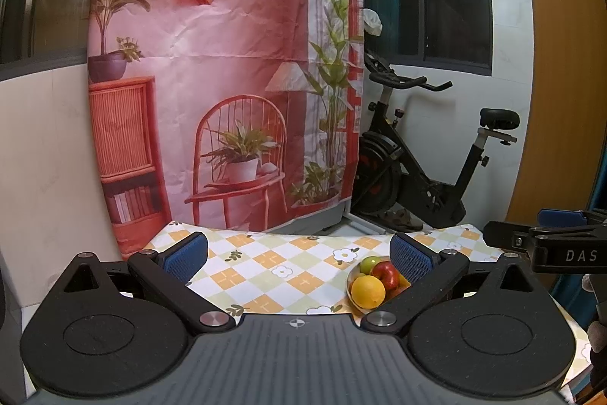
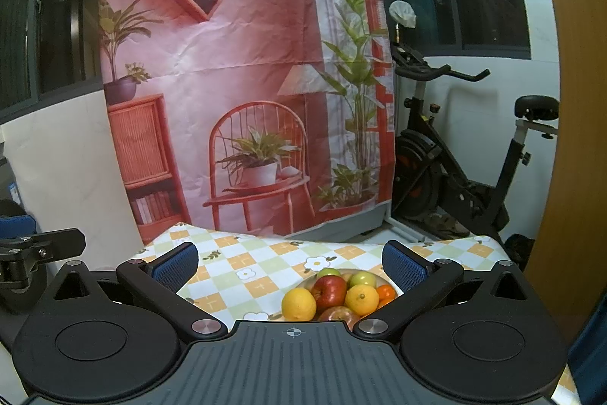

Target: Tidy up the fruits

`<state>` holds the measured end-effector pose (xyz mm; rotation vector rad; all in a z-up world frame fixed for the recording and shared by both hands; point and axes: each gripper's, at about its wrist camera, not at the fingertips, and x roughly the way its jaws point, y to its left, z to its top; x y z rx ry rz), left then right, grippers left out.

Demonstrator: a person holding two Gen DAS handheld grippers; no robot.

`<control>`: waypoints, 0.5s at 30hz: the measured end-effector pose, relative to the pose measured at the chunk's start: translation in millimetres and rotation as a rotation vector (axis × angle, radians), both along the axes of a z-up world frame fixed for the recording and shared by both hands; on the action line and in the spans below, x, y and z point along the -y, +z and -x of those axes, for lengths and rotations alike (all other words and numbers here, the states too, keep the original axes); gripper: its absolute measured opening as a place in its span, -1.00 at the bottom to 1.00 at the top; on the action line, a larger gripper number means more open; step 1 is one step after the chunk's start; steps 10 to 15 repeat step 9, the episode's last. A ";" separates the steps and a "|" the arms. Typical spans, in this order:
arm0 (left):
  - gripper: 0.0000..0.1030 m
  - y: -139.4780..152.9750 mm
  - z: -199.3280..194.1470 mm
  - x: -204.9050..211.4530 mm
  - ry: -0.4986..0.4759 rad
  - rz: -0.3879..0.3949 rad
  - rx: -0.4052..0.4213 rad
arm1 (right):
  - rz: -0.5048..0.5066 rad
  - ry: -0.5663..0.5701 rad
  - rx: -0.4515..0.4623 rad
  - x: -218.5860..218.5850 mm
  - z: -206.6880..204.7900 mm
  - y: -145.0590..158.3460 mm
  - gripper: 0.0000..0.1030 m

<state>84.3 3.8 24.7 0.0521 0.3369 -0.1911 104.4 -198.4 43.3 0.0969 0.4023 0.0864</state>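
A shallow bowl (image 2: 373, 275) of fruit sits on the checked tablecloth (image 2: 242, 276). In the right wrist view it holds two yellow citrus fruits (image 2: 299, 303), a red apple (image 2: 331, 291), green apples (image 2: 362, 279), a small orange fruit (image 2: 386, 292) and another red apple (image 2: 338, 314) at the front. My right gripper (image 2: 290, 266) is open and empty, just behind and above the bowl. In the left wrist view the bowl (image 1: 354, 276) lies by the right finger, showing a yellow fruit (image 1: 368, 291), red apple (image 1: 386, 274) and green apple (image 1: 370, 264). My left gripper (image 1: 299, 253) is open and empty.
A printed pink backdrop (image 1: 227, 82) hangs behind the table. An exercise bike (image 1: 425, 158) stands at the right on the floor. The right gripper (image 1: 546, 241) shows at the right edge of the left wrist view; the left one (image 2: 34, 249) at the left edge of the right view.
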 end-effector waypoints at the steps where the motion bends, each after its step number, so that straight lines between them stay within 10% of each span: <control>1: 1.00 -0.1 0.4 0.4 -0.001 -0.001 0.002 | -0.001 0.001 0.000 -0.2 0.0 -0.1 0.99; 15: 1.00 -0.2 1.2 -0.5 -0.006 0.004 0.011 | -0.003 0.004 -0.002 -1.3 0.7 1.6 0.99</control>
